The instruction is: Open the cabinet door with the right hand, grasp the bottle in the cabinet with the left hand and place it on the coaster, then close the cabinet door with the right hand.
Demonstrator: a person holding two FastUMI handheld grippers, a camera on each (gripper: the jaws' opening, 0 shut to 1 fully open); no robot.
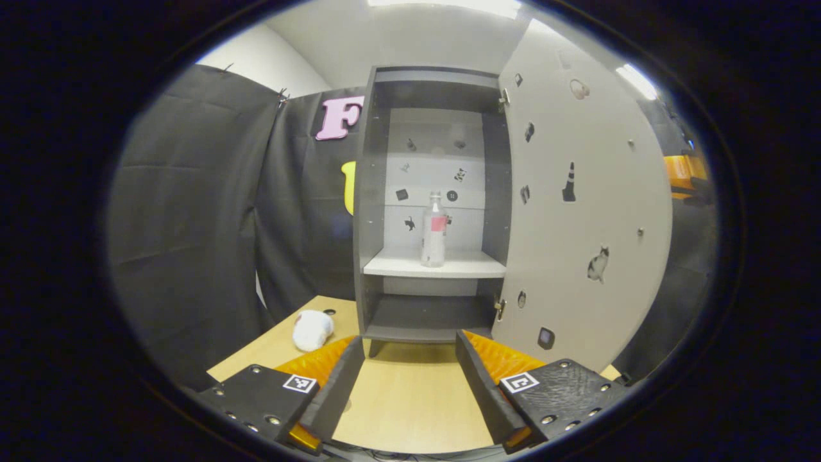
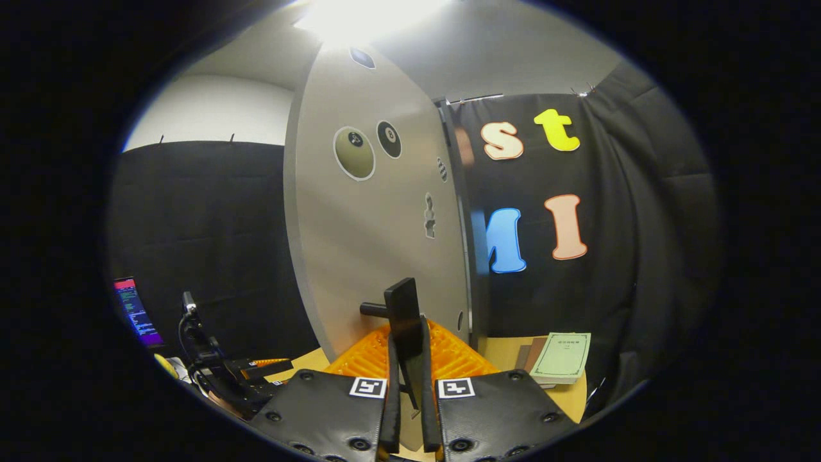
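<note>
- Left gripper view: your left gripper (image 1: 404, 359) is released, fingers spread wide with bare table (image 1: 410, 398) between them, aimed straight at the open cabinet (image 1: 369, 212).
- Bottle (image 1: 433, 231) stands upright on the middle shelf (image 1: 449, 264), roughly centred, clear with a red label band. It is well apart from your left fingers, nothing touching it.
- Cabinet door (image 1: 577, 212) is swung wide open to the right of the opening; its inner face, dotted with small stickers, is what this view catches.
- A white crumpled object (image 1: 312, 329) lies on the table left of the cabinet base; cannot tell what it is.
- Right gripper view: it gives the door's other face (image 2: 378, 224), with round stickers high up.
- Your right gripper (image 2: 406, 378) is clenched on the door handle (image 2: 403, 314), a dark upright bar on a short post; both fingers press its sides.
- Past the door's edge, a green booklet (image 2: 563, 356) lies on the table near the booth wall.
- Low left in this view, your other gripper (image 2: 247, 372) sits farther off, beside a lit screen (image 2: 133, 311).
</note>
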